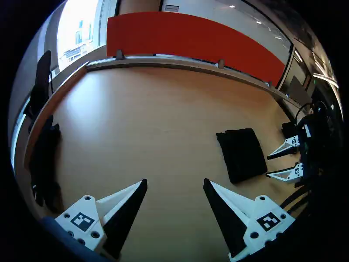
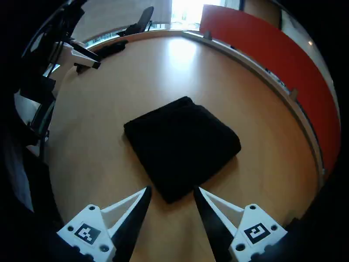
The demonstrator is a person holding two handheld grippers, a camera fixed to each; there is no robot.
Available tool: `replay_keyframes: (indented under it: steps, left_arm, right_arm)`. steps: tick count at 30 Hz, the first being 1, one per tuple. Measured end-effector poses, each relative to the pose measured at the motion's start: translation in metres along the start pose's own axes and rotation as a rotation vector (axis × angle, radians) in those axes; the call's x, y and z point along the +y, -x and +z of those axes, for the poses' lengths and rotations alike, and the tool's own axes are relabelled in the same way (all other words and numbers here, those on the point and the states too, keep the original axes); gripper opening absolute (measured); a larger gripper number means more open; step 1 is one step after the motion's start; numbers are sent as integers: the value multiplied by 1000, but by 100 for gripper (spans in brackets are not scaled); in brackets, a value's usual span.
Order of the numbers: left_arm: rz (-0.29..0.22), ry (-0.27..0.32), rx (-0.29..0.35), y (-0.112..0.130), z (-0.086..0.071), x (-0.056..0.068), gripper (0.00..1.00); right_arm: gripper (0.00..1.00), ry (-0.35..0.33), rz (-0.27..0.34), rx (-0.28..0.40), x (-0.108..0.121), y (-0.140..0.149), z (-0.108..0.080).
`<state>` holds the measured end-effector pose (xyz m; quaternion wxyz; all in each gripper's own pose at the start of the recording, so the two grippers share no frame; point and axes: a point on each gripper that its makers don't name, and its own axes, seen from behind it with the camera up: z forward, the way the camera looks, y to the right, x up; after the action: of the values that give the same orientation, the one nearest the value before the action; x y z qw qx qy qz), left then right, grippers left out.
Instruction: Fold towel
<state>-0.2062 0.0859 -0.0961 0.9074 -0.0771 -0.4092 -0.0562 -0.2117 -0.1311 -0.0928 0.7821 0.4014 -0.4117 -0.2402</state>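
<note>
A black towel point(image 2: 183, 146) lies folded into a thick rectangle on the wooden table point(image 2: 244, 96). My right gripper point(image 2: 172, 188) stands open just short of the towel's near corner, which reaches into the gap between the fingers without either one pressing on it. In the left gripper view the same towel point(image 1: 242, 153) lies to the right, with the right gripper point(image 1: 269, 166) open beside its right edge. My left gripper point(image 1: 175, 182) is open over bare table, well left of the towel. In the right gripper view it appears far off at the upper left as white fingers point(image 2: 85, 56).
A red divider panel point(image 1: 192, 39) runs along the table's far edge, with a raised wooden rim point(image 1: 174, 63) below it. Dark office chairs point(image 1: 43, 144) stand at the left side. Cables and dark gear point(image 1: 314, 126) sit behind the right gripper.
</note>
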Motion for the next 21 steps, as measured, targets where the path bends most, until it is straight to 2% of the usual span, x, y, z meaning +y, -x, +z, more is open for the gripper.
replay_keyframes:
  steps: [6,13,21]
  left_arm:
    - [0,4,1,-1,0,2,96]
    - [3,5,2,-1,0,3,95]
    - [1,7,3,-1,-1,2,96]
  right_arm:
    - [67,-15,17,-18,-5,12,4]
    - [62,-12,33,-19,-5,13,8]
    - [43,-14,70,-21,-5,15,12]
